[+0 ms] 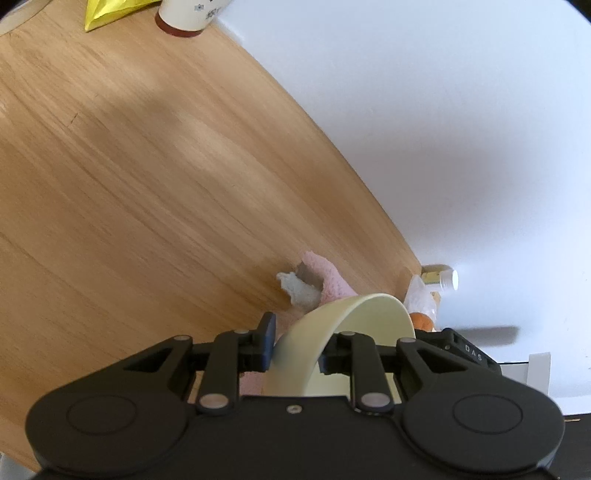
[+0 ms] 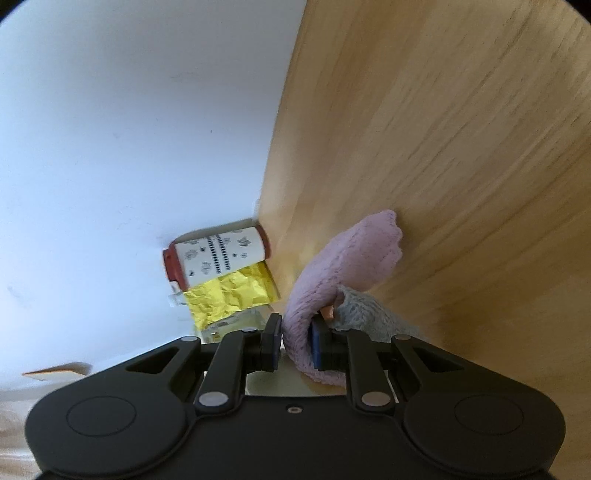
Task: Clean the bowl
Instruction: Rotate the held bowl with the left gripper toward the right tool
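Observation:
A pale yellow bowl (image 1: 354, 325) stands on edge between the jaws of my left gripper (image 1: 297, 350), which is shut on its rim above the wooden table (image 1: 147, 184). Just beyond the bowl in the left wrist view lies a pink and white fluffy cloth (image 1: 325, 278). In the right wrist view my right gripper (image 2: 295, 343) is shut on that pink cloth (image 2: 343, 258), which bulges out past the fingertips; a grey-white part of it (image 2: 365, 310) hangs to the right. The view is rolled, so the table (image 2: 443, 147) runs up the right side.
A white canister with a red base (image 1: 184, 18) and a crumpled yellow foil bag (image 1: 107, 11) stand by the white wall (image 1: 443, 110); both show in the right wrist view too, canister (image 2: 218, 258), bag (image 2: 229, 295). A small bottle (image 1: 441, 277), plastic wrap and an orange item (image 1: 423, 321) sit behind the bowl.

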Demonstrator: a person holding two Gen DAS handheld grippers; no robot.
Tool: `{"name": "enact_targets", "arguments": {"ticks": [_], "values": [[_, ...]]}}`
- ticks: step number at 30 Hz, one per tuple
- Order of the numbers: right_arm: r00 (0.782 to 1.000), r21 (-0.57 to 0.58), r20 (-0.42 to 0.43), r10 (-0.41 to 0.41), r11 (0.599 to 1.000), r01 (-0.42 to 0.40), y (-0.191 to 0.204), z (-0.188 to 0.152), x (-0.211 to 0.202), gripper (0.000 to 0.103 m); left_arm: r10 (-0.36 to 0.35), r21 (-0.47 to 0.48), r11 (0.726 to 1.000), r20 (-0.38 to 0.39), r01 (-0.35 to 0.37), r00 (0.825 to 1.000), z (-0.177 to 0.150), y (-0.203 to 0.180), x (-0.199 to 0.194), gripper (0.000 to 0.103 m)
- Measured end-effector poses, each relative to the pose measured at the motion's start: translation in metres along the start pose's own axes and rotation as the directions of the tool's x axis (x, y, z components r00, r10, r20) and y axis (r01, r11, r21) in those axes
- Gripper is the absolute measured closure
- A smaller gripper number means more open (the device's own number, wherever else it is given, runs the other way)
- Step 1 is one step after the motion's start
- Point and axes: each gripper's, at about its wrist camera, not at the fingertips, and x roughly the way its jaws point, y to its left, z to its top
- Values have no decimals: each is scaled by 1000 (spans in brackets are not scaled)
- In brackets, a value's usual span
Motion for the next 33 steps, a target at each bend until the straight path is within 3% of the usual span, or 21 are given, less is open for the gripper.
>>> {"name": "enact_targets", "arguments": {"ticks": [6,15,21,28,33], "values": [[999,-74,45,5,997,-1,21,-2,-13,83,-42,-5,999,32,42,999,2,-6,-4,82],[990,-63,97,105,993,-99,38,-3,-35,83,-73,-40,996,85,77,994,1,-10,-6,82],[984,7,143,110,994,-112,22,-12,-44,83,-83,-79,993,96,91,992,-1,-4,-4,82],[985,133,162,56,988,-78,-7,-19,-37,83,-70,-119,989,104,82,992,-2,2,-3,82],[987,138,156,44,988,-66,-9,-22,-34,83,-54,-147,987,117,71,992,2,8,-5,82]]}}
